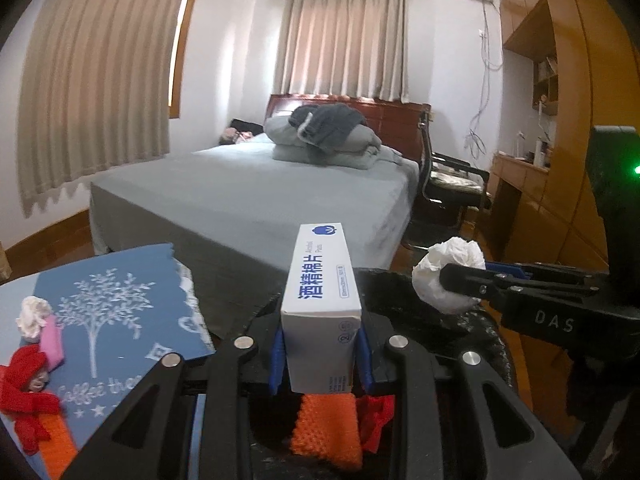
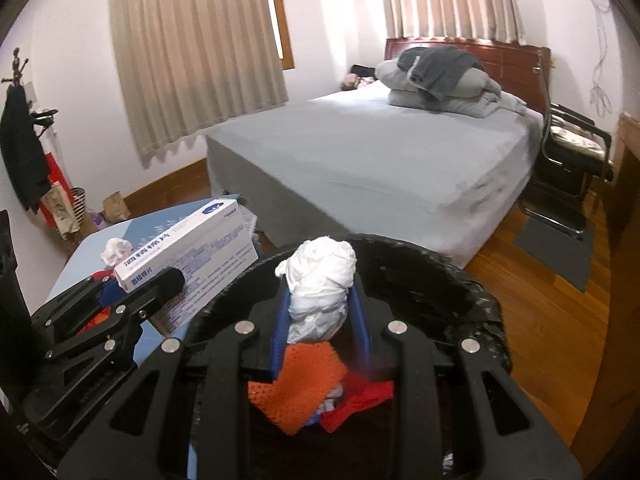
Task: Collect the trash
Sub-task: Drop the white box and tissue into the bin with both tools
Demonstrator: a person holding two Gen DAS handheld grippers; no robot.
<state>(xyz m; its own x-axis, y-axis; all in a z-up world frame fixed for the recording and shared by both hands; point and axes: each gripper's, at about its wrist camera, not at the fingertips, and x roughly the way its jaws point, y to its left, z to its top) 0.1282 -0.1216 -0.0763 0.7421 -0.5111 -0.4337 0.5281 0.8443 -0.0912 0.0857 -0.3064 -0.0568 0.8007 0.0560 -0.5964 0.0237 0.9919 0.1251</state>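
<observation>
Gripping a white box (image 1: 320, 312) between its blue pads, my left claw (image 1: 320, 364) is closing tightly on the carton's lower end; the box is standing upright over the black bin (image 1: 486, 332), and its side is reading "酒精棉片" in blue with a small "Alcohol Pads" above. Below it, orange mesh (image 1: 326, 428) and red scraps (image 1: 376, 416) are lying inside the bin. My right claw (image 2: 320, 320) is pinching a crumpled white tissue (image 2: 320, 284) over the same bin, with its fingers narrowed onto the wad. From the left wrist, that claw's body is showing the letters "DAS". To the left, the worktop (image 1: 16, 292) is carrying a blue mat (image 1: 120, 312) printed with a white tree and "Coffee the…", plus red (image 1: 24, 396), pink (image 1: 54, 340) and cream scraps (image 1: 34, 316). Only the right wrist is showing the box's fine-print face, a coat rack (image 2: 20, 140) and bags by the wall. Beyond, a grey bed (image 2: 380, 164) is bearing folded bedding (image 2: 444, 80); a chair (image 2: 572, 152) is standing beside it.
</observation>
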